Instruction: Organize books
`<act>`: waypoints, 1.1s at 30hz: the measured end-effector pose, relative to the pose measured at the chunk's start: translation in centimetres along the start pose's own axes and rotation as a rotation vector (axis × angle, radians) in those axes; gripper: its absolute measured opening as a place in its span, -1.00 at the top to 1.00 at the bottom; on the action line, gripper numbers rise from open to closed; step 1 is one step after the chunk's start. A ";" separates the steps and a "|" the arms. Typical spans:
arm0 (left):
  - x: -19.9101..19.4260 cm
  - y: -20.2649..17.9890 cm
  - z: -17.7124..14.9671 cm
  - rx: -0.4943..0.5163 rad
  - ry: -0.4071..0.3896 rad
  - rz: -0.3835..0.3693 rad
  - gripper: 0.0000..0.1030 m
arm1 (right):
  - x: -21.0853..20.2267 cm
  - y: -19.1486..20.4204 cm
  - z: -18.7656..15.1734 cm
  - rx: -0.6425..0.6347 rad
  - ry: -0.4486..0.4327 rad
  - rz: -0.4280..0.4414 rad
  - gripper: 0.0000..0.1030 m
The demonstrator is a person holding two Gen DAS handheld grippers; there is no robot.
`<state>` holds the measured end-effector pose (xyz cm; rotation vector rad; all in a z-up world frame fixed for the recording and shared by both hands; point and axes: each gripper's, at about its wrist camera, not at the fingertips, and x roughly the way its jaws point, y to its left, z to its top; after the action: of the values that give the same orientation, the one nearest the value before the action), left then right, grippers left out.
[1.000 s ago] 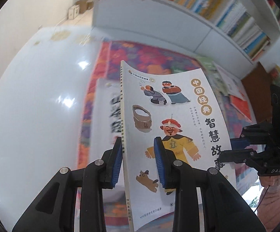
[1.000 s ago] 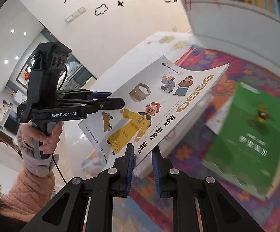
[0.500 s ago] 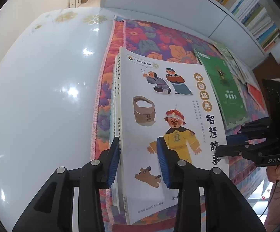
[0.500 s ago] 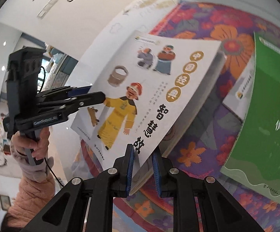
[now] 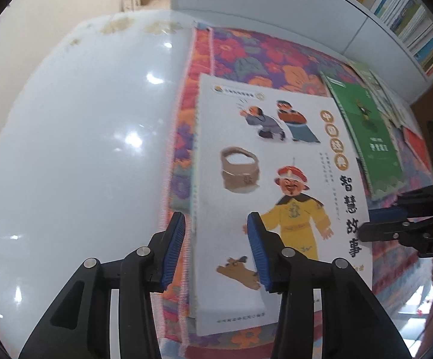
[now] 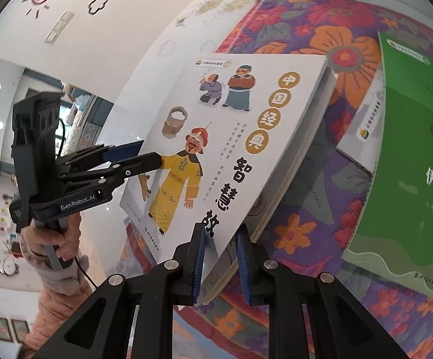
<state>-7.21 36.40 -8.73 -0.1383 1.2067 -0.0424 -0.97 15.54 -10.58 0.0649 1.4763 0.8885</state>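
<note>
A white storybook point(image 5: 276, 155) with cartoon figures lies face up on a stack of books on the floral cloth point(image 5: 246, 51). My left gripper point(image 5: 216, 248) points down over its spine edge. Its jaws are opening: the edge stands between the blue pads, which do not press on it. In the right wrist view the same storybook point(image 6: 225, 137) is tilted up slightly at its near edge, and my right gripper point(image 6: 220, 260) is shut on that edge. The left gripper point(image 6: 135, 155) shows there at the book's far side, held by a hand.
A green book point(image 5: 369, 137) lies on the cloth right of the stack, with more books and a red one point(image 5: 416, 146) beyond. A glossy white table point(image 5: 81, 149) lies left of the cloth. A white bookshelf point(image 5: 411, 15) full of books runs behind.
The storybook came down from a raised, tilted hold to lie on the stack. The left jaws spread off its edge. The right gripper lowered with it, still gripping.
</note>
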 end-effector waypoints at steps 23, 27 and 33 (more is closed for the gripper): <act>-1.6 -14.4 3.0 0.111 -0.074 -0.056 0.21 | -11.3 -8.6 -6.6 0.127 -0.145 -0.042 0.55; 0.8 -18.5 3.5 0.148 -0.039 -0.078 0.21 | -12.9 -11.8 -7.7 0.170 -0.174 -0.046 0.55; 5.1 -23.0 4.2 0.197 0.011 -0.050 0.21 | -15.5 -16.7 -8.1 0.213 -0.258 -0.103 0.54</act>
<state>-0.51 13.44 -9.00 0.0041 1.2033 -0.2049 2.26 -8.27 -8.21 0.2495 1.3145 0.6129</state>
